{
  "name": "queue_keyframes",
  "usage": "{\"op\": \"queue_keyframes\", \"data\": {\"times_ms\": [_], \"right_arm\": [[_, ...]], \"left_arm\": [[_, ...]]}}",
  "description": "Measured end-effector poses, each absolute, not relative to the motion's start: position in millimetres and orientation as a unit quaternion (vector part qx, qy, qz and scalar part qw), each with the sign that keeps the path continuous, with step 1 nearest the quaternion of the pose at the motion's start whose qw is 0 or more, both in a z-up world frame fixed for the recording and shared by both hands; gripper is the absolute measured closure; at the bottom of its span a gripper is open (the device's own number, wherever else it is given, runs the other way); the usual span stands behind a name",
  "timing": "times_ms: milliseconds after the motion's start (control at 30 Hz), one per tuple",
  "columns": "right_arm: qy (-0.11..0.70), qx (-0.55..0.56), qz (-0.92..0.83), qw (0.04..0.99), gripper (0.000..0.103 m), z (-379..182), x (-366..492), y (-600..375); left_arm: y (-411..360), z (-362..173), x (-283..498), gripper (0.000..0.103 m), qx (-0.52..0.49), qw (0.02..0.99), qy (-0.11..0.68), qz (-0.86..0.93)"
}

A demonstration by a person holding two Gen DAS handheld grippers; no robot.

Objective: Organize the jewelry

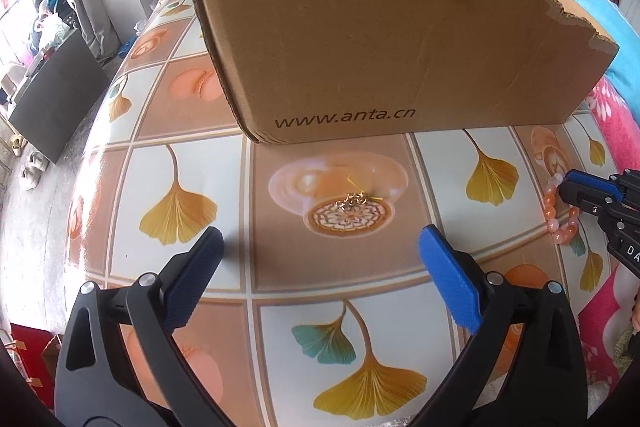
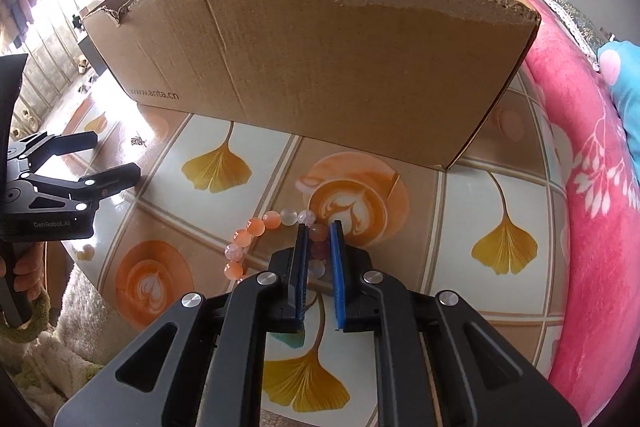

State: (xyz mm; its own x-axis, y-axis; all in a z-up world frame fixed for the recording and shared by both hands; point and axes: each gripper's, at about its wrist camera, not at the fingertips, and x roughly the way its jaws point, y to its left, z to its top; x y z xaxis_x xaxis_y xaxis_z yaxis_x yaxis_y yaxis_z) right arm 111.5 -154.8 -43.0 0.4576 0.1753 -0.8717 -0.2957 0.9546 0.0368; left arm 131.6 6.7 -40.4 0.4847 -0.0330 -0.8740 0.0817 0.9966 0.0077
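The right gripper (image 2: pixel 319 227) pinched the bead bracelet (image 2: pixel 256 227), partly hiding it, while the left gripper (image 1: pixel 320 247) gaped empty above a tiny, indistinct gold trinket (image 1: pixel 354 201).

Right gripper (image 2: pixel 319 227) clamped on bead bracelet (image 2: pixel 256 231), cardboard box (image 2: pixel 312 67) behind, left gripper (image 2: pixel 116 157) spread wide

Orange-and-white bead bracelet (image 2: pixel 256 235), brown cardboard box (image 1: pixel 380 47), ginkgo-leaf-patterned tablecloth (image 1: pixel 192 163).

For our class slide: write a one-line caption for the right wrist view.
Right gripper shut on bead bracelet before the cardboard box.
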Motion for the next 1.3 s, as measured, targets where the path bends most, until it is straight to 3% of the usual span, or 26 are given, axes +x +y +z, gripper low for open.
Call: {"op": "queue_keyframes", "data": {"times_ms": [467,500,600,700,833,933,1300], "right_arm": [[0.505,-0.04,0.142,0.85,0.089,-44,116,-175],[0.504,-0.039,0.146,0.85,0.084,-44,116,-176],[0.508,-0.03,0.156,0.847,0.054,-42,115,-174],[0.5,-0.045,0.156,0.85,0.05,-41,111,-171],[0.489,-0.022,0.178,0.854,0.031,-35,104,-175],[0.483,-0.003,0.177,0.857,0.024,-32,103,-184],[0.494,0.081,0.202,0.842,0.019,-44,106,-202]], "left_arm": [[9,-40,129,0.008,0.019,0.867,0.497,-0.023],[9,-40,129,0.008,0.019,0.868,0.496,-0.022],[7,-40,127,0.007,0.018,0.869,0.494,-0.018],[6,-40,126,0.007,0.018,0.87,0.492,-0.017],[6,-39,125,0.007,0.018,0.869,0.494,-0.018],[6,-39,125,0.007,0.017,0.869,0.495,-0.018],[3,-37,116,0.007,0.02,0.884,0.467,-0.02]]}}
